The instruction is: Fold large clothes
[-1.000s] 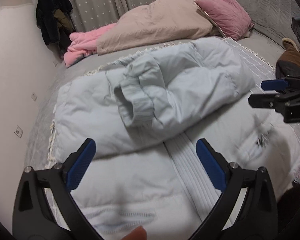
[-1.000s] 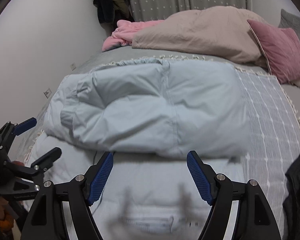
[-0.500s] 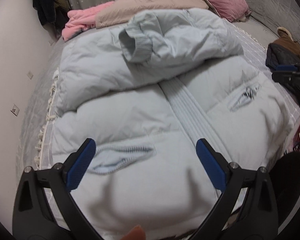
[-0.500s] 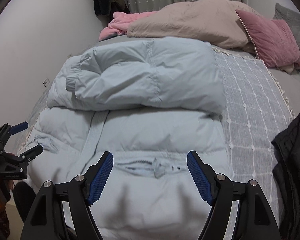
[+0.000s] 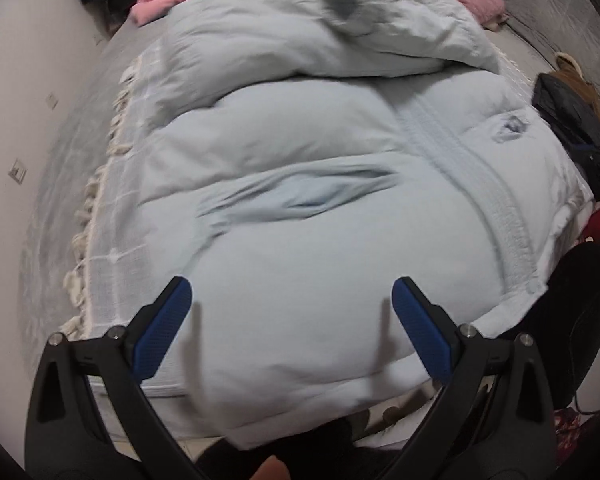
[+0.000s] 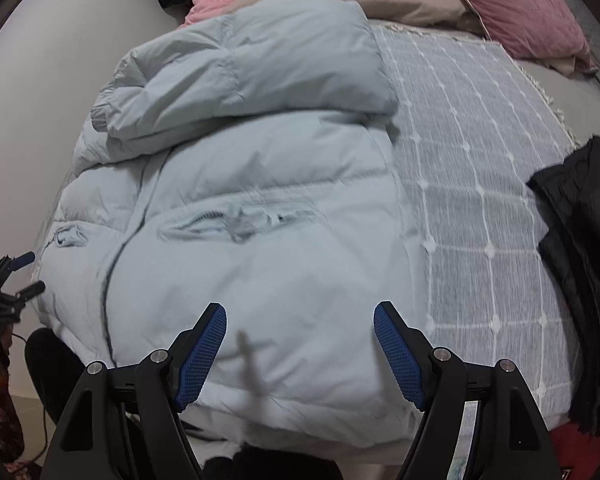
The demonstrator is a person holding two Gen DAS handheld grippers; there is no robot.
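Both tongs gape wide over the puffer jacket; checked bedspread, pale wall.

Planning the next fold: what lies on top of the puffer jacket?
Its own folded-over sleeves lie across the light blue jacket. Whatever is beneath them is covered.

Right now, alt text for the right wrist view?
A pale blue puffer jacket, sleeves folded across its upper half, lies on a grey grid-patterned bedspread, with the open right gripper poised empty over its near hem. A black garment lies at the right; the left gripper shows at the left edge.
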